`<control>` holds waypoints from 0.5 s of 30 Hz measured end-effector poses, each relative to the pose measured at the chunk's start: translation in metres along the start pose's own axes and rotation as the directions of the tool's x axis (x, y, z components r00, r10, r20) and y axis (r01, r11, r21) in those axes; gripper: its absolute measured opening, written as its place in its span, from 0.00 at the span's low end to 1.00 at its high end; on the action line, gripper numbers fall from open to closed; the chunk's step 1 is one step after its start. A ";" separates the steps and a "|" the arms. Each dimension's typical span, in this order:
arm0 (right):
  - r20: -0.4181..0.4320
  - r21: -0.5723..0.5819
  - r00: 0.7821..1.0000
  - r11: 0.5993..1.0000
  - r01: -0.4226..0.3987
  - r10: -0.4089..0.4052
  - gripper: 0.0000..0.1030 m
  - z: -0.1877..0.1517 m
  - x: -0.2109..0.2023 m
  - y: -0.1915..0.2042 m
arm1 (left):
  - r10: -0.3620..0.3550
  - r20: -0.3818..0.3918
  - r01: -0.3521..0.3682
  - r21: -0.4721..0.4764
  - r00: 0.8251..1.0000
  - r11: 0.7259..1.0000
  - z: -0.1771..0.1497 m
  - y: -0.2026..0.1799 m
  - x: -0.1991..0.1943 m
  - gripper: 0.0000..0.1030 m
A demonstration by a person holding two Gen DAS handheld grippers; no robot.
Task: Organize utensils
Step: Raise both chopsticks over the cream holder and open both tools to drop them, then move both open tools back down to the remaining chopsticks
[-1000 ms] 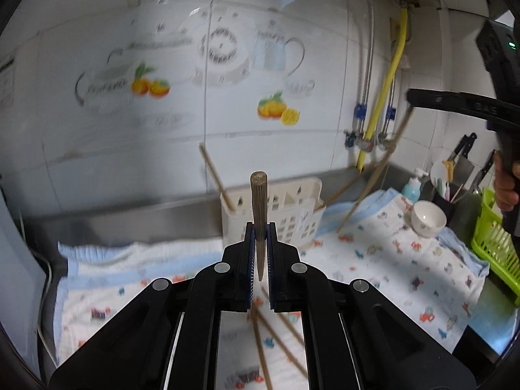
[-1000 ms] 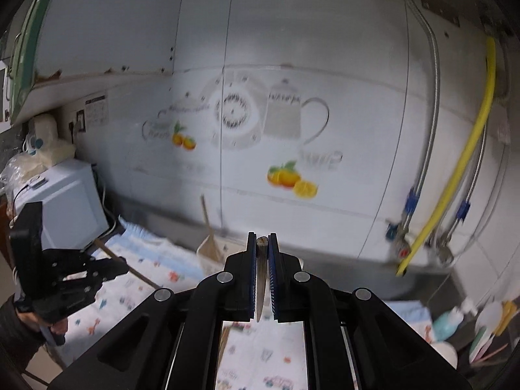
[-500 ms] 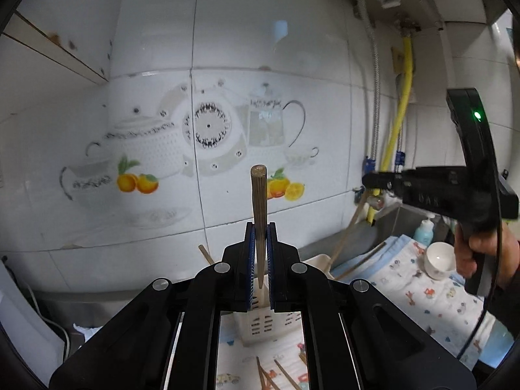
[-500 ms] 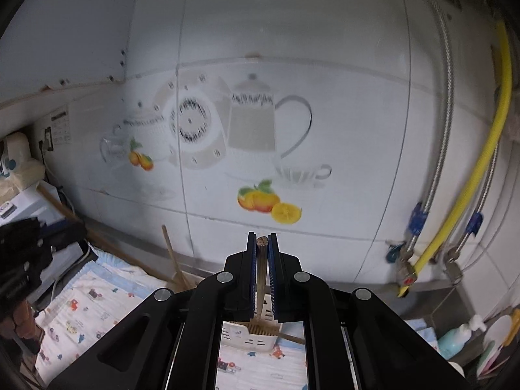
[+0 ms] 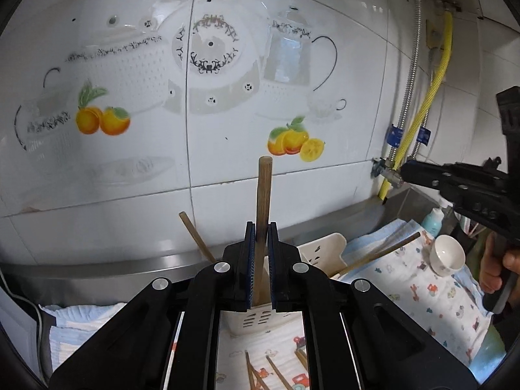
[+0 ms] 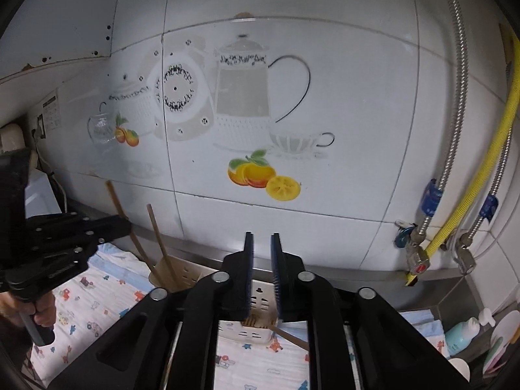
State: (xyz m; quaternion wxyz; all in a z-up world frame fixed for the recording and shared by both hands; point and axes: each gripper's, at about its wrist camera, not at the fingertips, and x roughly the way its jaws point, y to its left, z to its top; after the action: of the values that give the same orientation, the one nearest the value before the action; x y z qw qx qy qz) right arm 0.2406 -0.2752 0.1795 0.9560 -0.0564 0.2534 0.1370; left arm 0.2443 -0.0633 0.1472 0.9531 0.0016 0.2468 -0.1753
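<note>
My left gripper (image 5: 259, 227) is shut on a wooden chopstick (image 5: 262, 208) that stands upright between its pads, right above the white slotted utensil holder (image 5: 320, 250). One chopstick (image 5: 196, 239) leans in the holder at the left, and another (image 5: 378, 253) leans out of it to the right. My right gripper (image 6: 261, 243) is open and empty, just above the same holder (image 6: 256, 305). It shows in the left wrist view (image 5: 404, 172) at the right. The left gripper shows in the right wrist view (image 6: 125, 224) beside two standing chopsticks (image 6: 159, 240).
Several loose chopsticks (image 5: 276, 372) lie on the patterned cloth (image 5: 422, 292) below the holder. A white bowl (image 5: 447, 258) and a blue-green bottle (image 5: 432, 221) stand at the right. A yellow hose (image 6: 477, 169) and steel pipes run down the tiled wall.
My right gripper has opened and its chopstick is gone from between the pads. My left gripper has come lower over the holder with its chopstick still held.
</note>
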 end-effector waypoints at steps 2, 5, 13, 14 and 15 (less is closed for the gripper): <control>0.015 0.000 1.000 1.000 -0.004 0.004 0.22 -0.001 -0.011 0.001 | -0.007 0.011 0.008 -0.008 1.000 1.000 0.000 0.001 -0.004 0.08; 0.026 -0.009 1.000 1.000 -0.017 0.017 0.22 -0.005 -0.031 0.004 | -0.004 0.033 0.005 -0.016 0.999 1.000 0.002 0.001 -0.016 0.08; 0.022 -0.005 0.996 0.996 -0.085 0.086 0.29 -0.041 -0.091 0.022 | 0.035 0.073 -0.035 -0.005 0.997 0.999 -0.018 -0.006 -0.085 0.20; 0.017 -0.004 0.995 0.995 -0.096 0.096 0.29 -0.049 -0.097 0.025 | 0.041 0.067 -0.041 -0.001 0.997 0.999 -0.022 -0.007 -0.090 0.22; 0.013 -0.007 0.995 0.995 -0.102 0.102 0.29 -0.055 -0.101 0.028 | 0.051 0.058 -0.051 0.005 0.997 0.999 -0.031 -0.008 -0.099 0.22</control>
State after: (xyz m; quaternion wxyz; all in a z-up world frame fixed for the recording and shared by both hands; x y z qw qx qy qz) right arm 0.1221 -0.2816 0.1818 0.9492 -0.0454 0.2492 0.1869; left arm 0.1464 -0.0350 0.1672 0.9639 0.0059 0.2186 -0.1517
